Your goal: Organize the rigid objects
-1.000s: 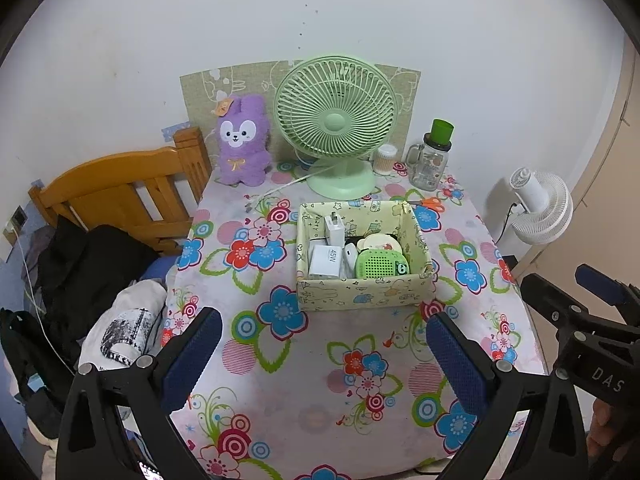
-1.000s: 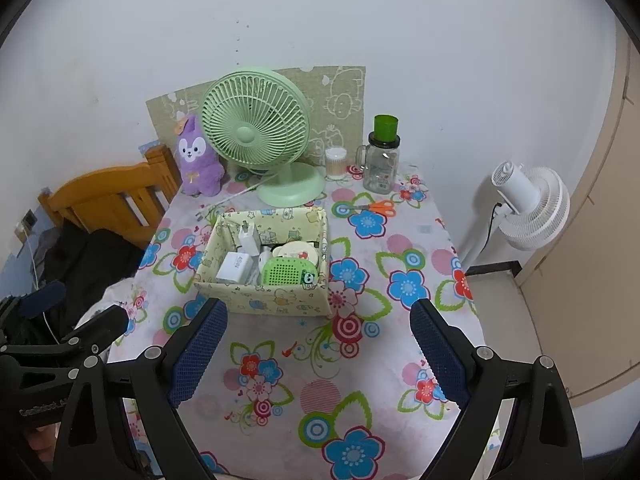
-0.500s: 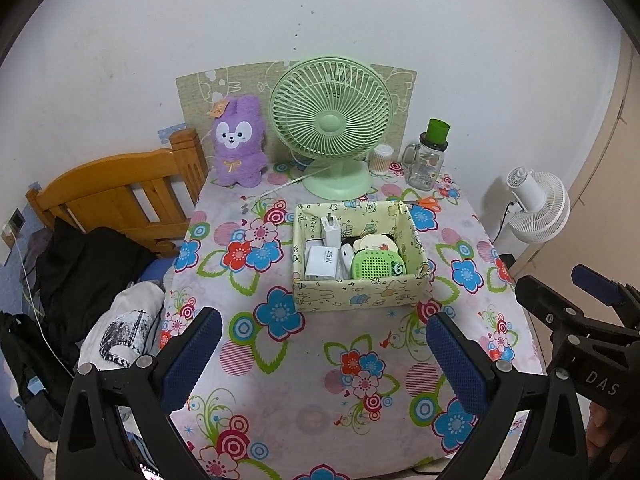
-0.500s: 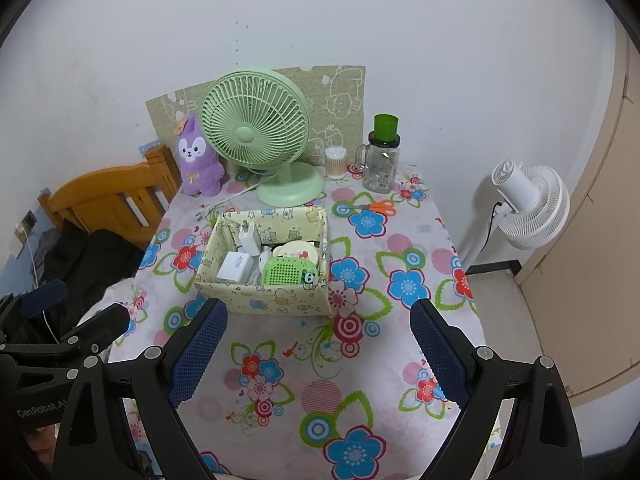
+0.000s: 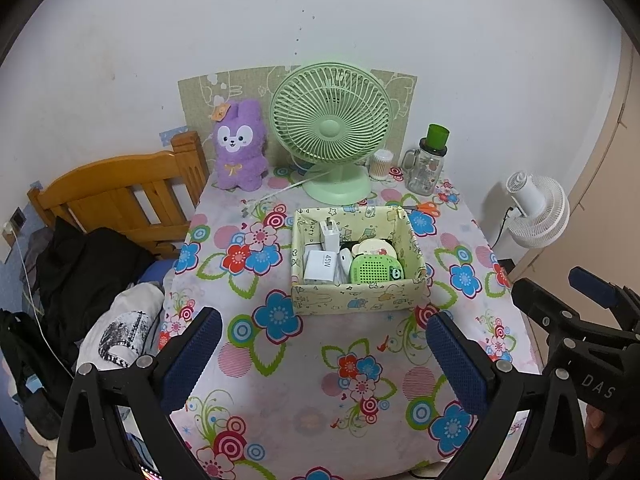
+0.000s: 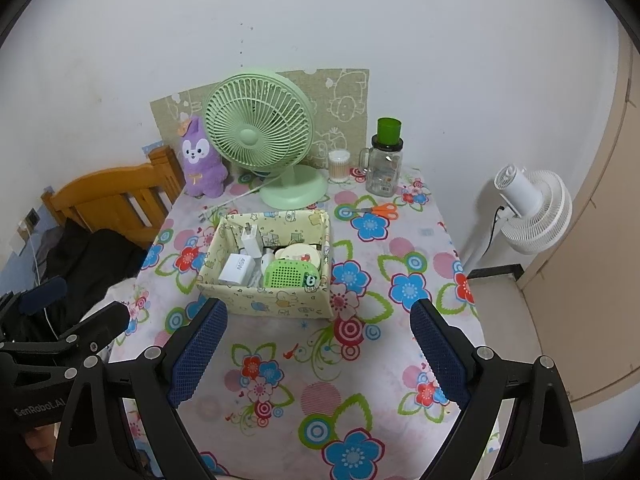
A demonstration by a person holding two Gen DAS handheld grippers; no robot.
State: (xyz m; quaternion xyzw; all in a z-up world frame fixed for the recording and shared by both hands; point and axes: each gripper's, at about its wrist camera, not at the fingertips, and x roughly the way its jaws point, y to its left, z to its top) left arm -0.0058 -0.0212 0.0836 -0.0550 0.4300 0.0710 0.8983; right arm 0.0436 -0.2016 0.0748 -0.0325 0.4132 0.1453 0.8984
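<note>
Yellow patterned box mid-table, holding 2 white chargers, green speaker.

A pale yellow cartoon-print box sits on a white tablecloth with red, blue and pink flowers. Behind the box: a mint-green fan, purple plush rabbit and orange-handled scissors.

A plain white wall fills the upper half of the frame, with a beige cartoon-printed panel leaning against it behind the surface, which wears a flowered cloth. At the left stands a wooden bed frame with dark clothes heaped below it. At the right, a white floor fan stands beside a tan door.
</note>
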